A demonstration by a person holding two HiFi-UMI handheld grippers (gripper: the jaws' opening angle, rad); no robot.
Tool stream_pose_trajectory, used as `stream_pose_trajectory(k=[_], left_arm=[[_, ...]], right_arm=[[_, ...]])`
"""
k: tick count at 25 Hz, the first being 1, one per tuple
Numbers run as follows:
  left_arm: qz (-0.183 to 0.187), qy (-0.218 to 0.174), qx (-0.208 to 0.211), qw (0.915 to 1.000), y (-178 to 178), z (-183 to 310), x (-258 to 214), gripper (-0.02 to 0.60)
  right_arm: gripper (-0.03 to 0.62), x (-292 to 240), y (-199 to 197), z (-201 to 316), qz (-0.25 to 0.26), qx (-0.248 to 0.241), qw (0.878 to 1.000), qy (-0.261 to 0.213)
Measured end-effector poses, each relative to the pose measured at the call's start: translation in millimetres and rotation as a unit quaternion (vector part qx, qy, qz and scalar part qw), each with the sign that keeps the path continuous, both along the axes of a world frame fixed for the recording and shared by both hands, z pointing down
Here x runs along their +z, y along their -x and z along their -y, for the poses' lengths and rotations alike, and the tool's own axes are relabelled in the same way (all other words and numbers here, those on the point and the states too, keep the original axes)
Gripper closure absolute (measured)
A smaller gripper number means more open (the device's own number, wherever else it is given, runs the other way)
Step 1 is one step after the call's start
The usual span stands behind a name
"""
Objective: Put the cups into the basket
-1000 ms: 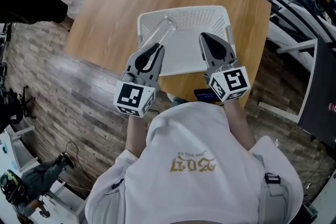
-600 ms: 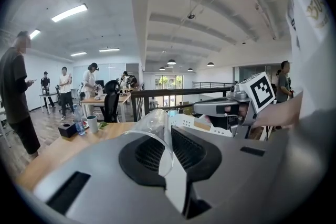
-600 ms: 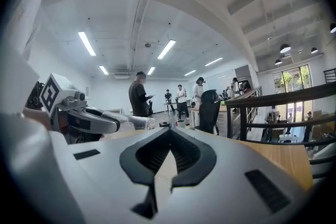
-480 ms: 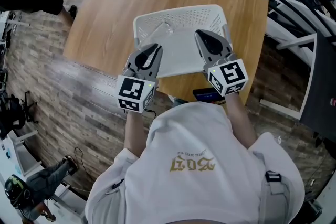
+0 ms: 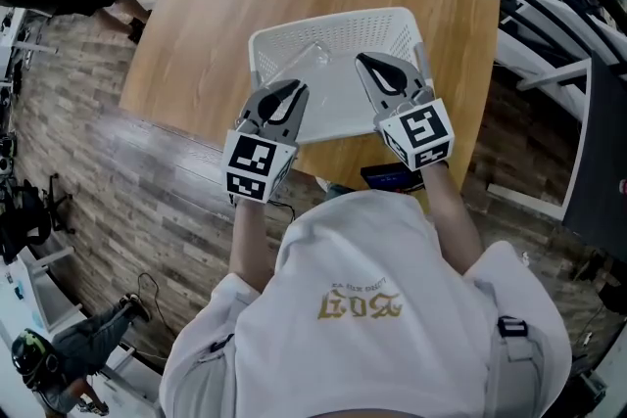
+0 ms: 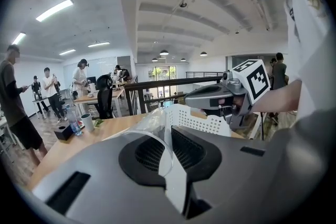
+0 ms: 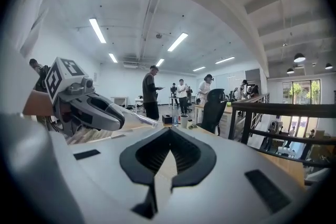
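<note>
The clear cup (image 6: 150, 124) is pinched by its wall in the left gripper (image 5: 292, 94), tilted over the white basket (image 5: 392, 19) on the wooden table (image 5: 216, 24). It perhaps touches the basket floor. The right gripper (image 5: 368, 65) is beside it, jaws together and empty.

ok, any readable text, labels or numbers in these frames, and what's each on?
No text can be read with confidence.
Gold print on the white shirt: seen upside down, too blurred to read.
Cube on the left tool, cube on the right tool: square marker patterns only, no words.
</note>
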State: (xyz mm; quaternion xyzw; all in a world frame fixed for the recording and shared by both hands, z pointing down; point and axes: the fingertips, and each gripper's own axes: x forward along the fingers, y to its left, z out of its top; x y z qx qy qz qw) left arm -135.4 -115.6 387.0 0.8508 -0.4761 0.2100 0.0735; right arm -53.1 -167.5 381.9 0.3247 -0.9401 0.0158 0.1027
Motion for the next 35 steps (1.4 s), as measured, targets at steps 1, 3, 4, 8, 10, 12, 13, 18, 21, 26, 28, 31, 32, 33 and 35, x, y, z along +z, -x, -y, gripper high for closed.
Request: stream_pose_trajectory(k=[1, 3, 4, 8, 10, 12, 13, 18, 21, 26, 28, 31, 32, 33, 35], left_arm=[[0.003, 0.003, 0.001, 1.0000, 0, 0, 1, 0.540], [0.010, 0.010, 0.004, 0.9999, 0, 1, 5, 0.540], [0.014, 0.013, 0.006, 0.9998, 0, 1, 7, 0.540], [0.034, 0.023, 0.019, 0.9990, -3, 3, 15, 0.540], [0.040, 0.030, 0.025, 0.9984, -6, 4, 17, 0.540], [0.047, 0.038, 0.026, 0.9978, -8, 7, 20, 0.540], [0.052, 0.043, 0.025, 0.9974, -7, 8, 23, 0.540], [0.084, 0.060, 0.030, 0.9942, -6, 15, 33, 0.540], [0.088, 0.069, 0.035, 0.9931, -7, 18, 37, 0.540], [0.096, 0.082, 0.040, 0.9912, -8, 20, 45, 0.540], [0.100, 0.085, 0.040, 0.9905, -7, 21, 47, 0.538], [0.108, 0.091, 0.042, 0.9890, -7, 22, 51, 0.540], [0.110, 0.092, 0.043, 0.9888, -7, 23, 52, 0.538], [0.111, 0.094, 0.043, 0.9885, -7, 23, 53, 0.538], [0.117, 0.097, 0.044, 0.9874, -6, 24, 56, 0.538]], right_arm=[[0.583, 1, 0, 0, -0.004, -0.001, 1.000, -0.001], [0.583, 3, 0, 0, -0.010, -0.003, 1.000, -0.002], [0.583, 5, 0, 0, -0.013, -0.004, 1.000, -0.002], [0.583, 9, 3, 0, -0.022, -0.010, 1.000, -0.003], [0.583, 11, 4, 0, -0.036, -0.015, 0.999, -0.007], [0.583, 16, 7, 0, -0.057, -0.022, 0.998, -0.012], [0.583, 18, 8, 0, -0.067, -0.026, 0.997, -0.015], [0.583, 25, 11, 7, -0.083, -0.031, 0.996, -0.018], [0.583, 26, 10, 11, -0.082, -0.032, 0.996, -0.016], [0.583, 29, 6, 21, -0.083, -0.026, 0.996, -0.014], [0.583, 29, 5, 25, -0.085, -0.025, 0.996, -0.015], [0.583, 28, 4, 29, -0.084, -0.024, 0.996, -0.012], [0.583, 28, 4, 31, -0.083, -0.024, 0.996, -0.012], [0.583, 28, 5, 32, -0.083, -0.024, 0.996, -0.012], [0.583, 29, 5, 34, -0.085, -0.025, 0.996, -0.012]])
